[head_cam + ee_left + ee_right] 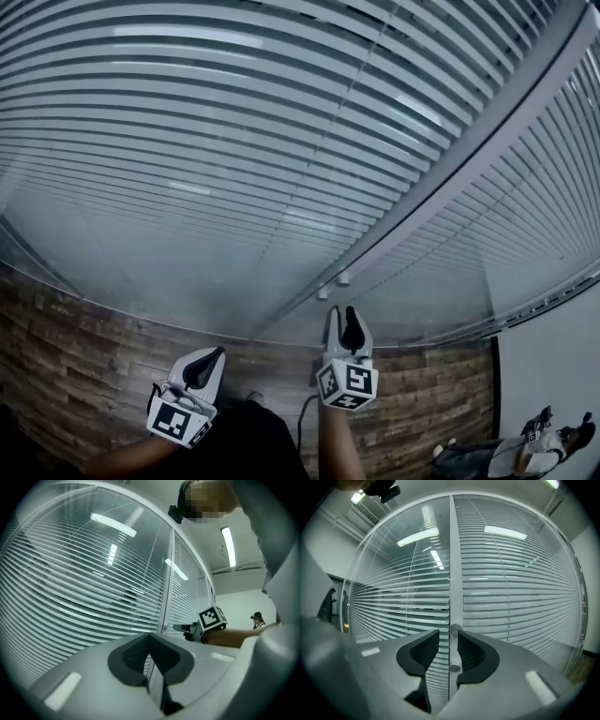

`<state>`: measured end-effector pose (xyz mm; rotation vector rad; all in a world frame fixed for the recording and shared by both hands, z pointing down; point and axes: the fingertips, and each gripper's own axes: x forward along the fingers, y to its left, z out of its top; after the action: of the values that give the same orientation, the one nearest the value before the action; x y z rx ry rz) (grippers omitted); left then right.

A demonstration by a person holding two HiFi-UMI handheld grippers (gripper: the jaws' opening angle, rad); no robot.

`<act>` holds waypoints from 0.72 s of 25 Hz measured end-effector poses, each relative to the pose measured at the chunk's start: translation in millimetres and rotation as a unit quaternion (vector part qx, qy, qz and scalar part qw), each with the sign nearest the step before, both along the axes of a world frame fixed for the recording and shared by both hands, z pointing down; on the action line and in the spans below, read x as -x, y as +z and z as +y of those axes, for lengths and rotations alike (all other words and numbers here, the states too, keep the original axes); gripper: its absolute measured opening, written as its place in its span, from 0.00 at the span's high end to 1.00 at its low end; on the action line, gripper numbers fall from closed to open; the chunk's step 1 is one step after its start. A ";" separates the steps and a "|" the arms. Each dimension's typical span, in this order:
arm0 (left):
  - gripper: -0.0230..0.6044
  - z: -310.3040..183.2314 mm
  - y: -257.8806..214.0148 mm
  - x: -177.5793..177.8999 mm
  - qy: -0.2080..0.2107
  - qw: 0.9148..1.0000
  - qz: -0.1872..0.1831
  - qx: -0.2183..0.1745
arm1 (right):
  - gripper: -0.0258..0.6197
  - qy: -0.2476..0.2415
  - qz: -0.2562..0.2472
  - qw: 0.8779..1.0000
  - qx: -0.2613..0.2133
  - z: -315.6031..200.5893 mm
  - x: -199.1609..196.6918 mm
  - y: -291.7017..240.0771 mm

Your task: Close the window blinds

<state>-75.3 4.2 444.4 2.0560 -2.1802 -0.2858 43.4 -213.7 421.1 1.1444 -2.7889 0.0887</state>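
White slatted blinds (234, 141) hang behind glass panes on both sides of a pale upright frame post (450, 169). Two small round knobs (343, 278) stick out of that post. My right gripper (345, 319) points at the post just below them, open. In the right gripper view the blinds (511, 588) fill the picture, and a knob (454, 668) shows in the gap between the jaws with no pad pressing on it. My left gripper (214, 356) is off to the left and lower, shut, with nothing in it. The left gripper view shows the blinds (93, 588) and the right gripper (187, 629) at the post.
Wood-plank floor (75, 366) runs below the glass. A white wall (553, 366) meets the window at the right, and a person (525, 450) stands beyond it in the lower right corner. Ceiling lights reflect in the glass.
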 end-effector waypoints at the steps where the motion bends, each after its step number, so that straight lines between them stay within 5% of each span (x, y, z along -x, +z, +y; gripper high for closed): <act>1: 0.96 -1.8 4.7 2.2 -0.006 1.000 0.002 0.000 | 0.77 0.000 0.004 1.000 0.001 -6.5 2.6 6.6; 9: 0.96 -18.4 8.3 12.0 -0.040 0.999 0.005 0.000 | 0.75 -0.012 -0.031 0.999 0.033 -37.8 21.3 14.0; 14: 0.96 -32.4 7.9 6.9 -0.042 0.999 0.004 -0.005 | 0.80 0.004 -0.009 1.000 0.006 -40.0 22.8 15.3; 18: 0.96 -38.0 13.1 4.5 -0.048 0.999 0.009 0.004 | 0.73 0.012 0.013 1.000 -0.007 -38.3 27.0 14.3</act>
<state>-79.8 -33.8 457.5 1.9402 -2.2696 -0.3055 16.4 -252.0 435.4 1.1755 -2.7583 0.0555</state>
